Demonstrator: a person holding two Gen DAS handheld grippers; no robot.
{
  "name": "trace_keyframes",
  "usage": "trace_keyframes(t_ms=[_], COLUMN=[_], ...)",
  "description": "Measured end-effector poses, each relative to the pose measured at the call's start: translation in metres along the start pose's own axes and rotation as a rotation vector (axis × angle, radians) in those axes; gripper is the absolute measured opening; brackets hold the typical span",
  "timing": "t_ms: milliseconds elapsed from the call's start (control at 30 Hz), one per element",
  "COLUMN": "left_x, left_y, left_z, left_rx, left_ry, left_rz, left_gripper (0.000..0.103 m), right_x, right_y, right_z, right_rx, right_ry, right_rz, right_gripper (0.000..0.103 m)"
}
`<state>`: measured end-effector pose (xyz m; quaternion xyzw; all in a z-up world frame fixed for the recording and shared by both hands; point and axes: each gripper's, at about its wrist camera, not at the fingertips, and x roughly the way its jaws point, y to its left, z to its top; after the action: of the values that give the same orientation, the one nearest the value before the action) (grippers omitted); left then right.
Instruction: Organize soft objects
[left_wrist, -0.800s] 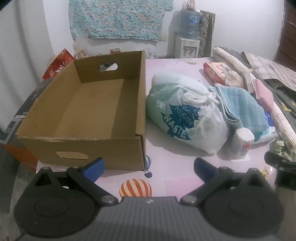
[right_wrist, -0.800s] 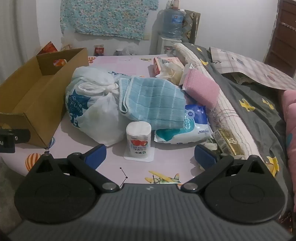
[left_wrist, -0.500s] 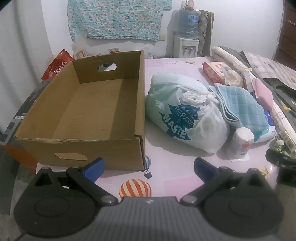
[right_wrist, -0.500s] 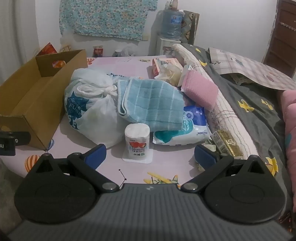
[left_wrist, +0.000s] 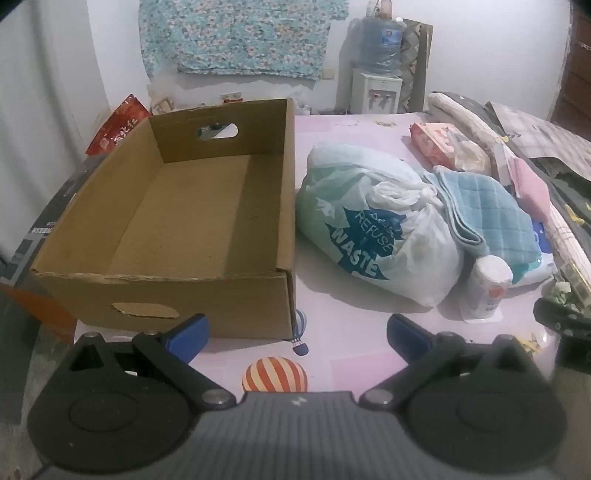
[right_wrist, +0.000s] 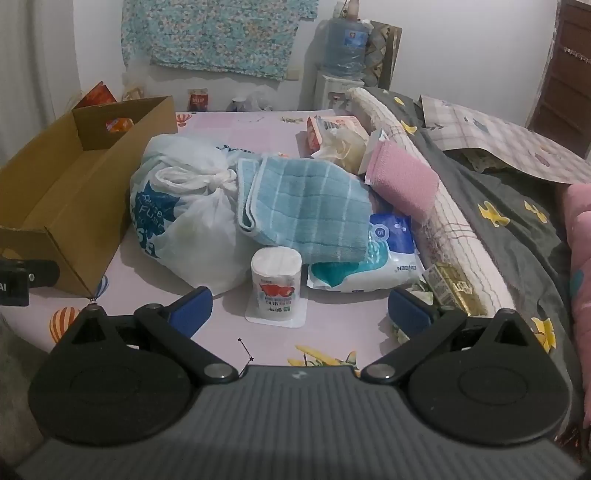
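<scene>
An empty cardboard box (left_wrist: 192, 221) stands on the pink table, at the left in both views (right_wrist: 55, 206). Right of it lies a tied white plastic bag (left_wrist: 373, 236) (right_wrist: 184, 221), then a blue towel (left_wrist: 484, 210) (right_wrist: 306, 210), a pink folded cloth (right_wrist: 400, 181), a blue-white soft pack (right_wrist: 376, 266), a small tissue roll pack (right_wrist: 277, 284) (left_wrist: 487, 288) and a pink tissue pack (left_wrist: 443, 147). My left gripper (left_wrist: 297, 334) is open and empty before the box corner. My right gripper (right_wrist: 299, 312) is open and empty just short of the roll pack.
A grey blanket (right_wrist: 509, 229) and a rolled checked cloth (right_wrist: 443, 206) lie along the right edge. A small yellow packet (right_wrist: 448, 286) sits near my right fingertip. A water dispenser (left_wrist: 376, 74) and a patterned cloth (left_wrist: 240, 37) are on the back wall.
Both grippers have drifted slightly; the objects sit a little lower and closer in the right wrist view. Nothing was taken hold of and no object moved.
</scene>
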<state>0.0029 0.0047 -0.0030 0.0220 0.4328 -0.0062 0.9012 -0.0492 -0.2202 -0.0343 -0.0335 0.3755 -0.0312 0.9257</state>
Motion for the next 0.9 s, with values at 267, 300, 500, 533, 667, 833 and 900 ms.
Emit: trace_keyframes(t_ms=[267, 300, 500, 533, 667, 833, 900], left_x=[-0.0002, 0.0, -0.0001, 0.0, -0.0005, -0.0006, -0.0005], left_y=[0.0013, 0.0007, 0.0011, 0.0013, 0.0037, 0.0042, 0.004], left_z=[0.001, 0.0009, 0.0012, 0.0013, 0.0021, 0.0024, 0.0025], left_rx=[0.002, 0.001, 0.001, 0.001, -0.001, 0.0, -0.001], left_ry=[0.002, 0.003, 0.003, 0.002, -0.001, 0.0, 0.001], left_rz=[0.002, 0.001, 0.002, 0.002, 0.003, 0.003, 0.004], left_gripper=[0.103, 0.103, 0.103, 0.103, 0.103, 0.103, 0.103], right_x=[-0.0001, -0.0002, -0.0017, -0.002, -0.0021, -0.0024, -0.0023], right_y=[-0.0006, -0.0001, 0.0, -0.0001, -0.0003, 0.0005, 0.0007], right_z=[0.0012, 0.0014, 0.0029, 0.0029, 0.0031, 0.0041, 0.004], right_rx=[-0.004, -0.006, -0.006, -0.005, -0.007, -0.007, -0.008], right_ry=[-0.001, -0.001, -0.007, -0.008, -0.008, -0.008, -0.008], right_rz=[0.001, 0.001, -0.001, -0.001, -0.001, -0.002, -0.003], right_gripper=[0.102, 0.102, 0.102, 0.102, 0.102, 0.102, 0.102])
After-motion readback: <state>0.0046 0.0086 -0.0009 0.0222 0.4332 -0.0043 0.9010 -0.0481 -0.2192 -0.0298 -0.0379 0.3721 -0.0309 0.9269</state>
